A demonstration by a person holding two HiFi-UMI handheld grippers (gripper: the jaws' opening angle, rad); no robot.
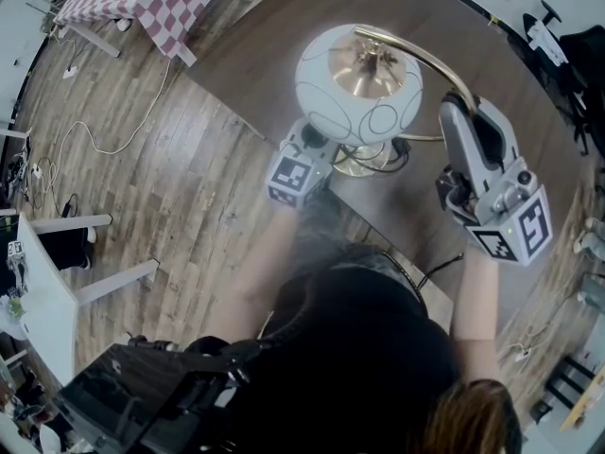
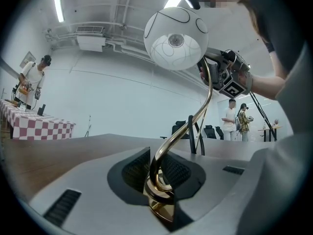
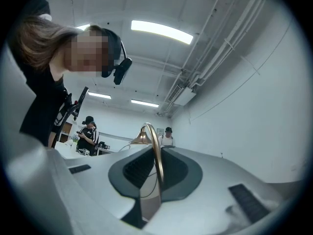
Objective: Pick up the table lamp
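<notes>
The table lamp has a white globe shade (image 1: 359,83), a curved brass stem (image 1: 425,60) and a brass base (image 1: 364,164) on the brown table (image 1: 284,45). My left gripper (image 1: 331,154) reaches under the shade from the left. In the left gripper view it (image 2: 159,180) is shut on the coiled foot of the stem (image 2: 161,204), with the shade (image 2: 176,38) overhead. My right gripper (image 1: 458,107) is at the top bend of the stem. In the right gripper view its pads close on the thin stem (image 3: 156,155).
A red-checked table (image 1: 151,3) stands at the far left, and a white desk (image 1: 38,291) at the near left. Cables (image 1: 104,140) trail over the wood floor. Several people (image 2: 32,82) and office chairs (image 2: 210,131) are in the background.
</notes>
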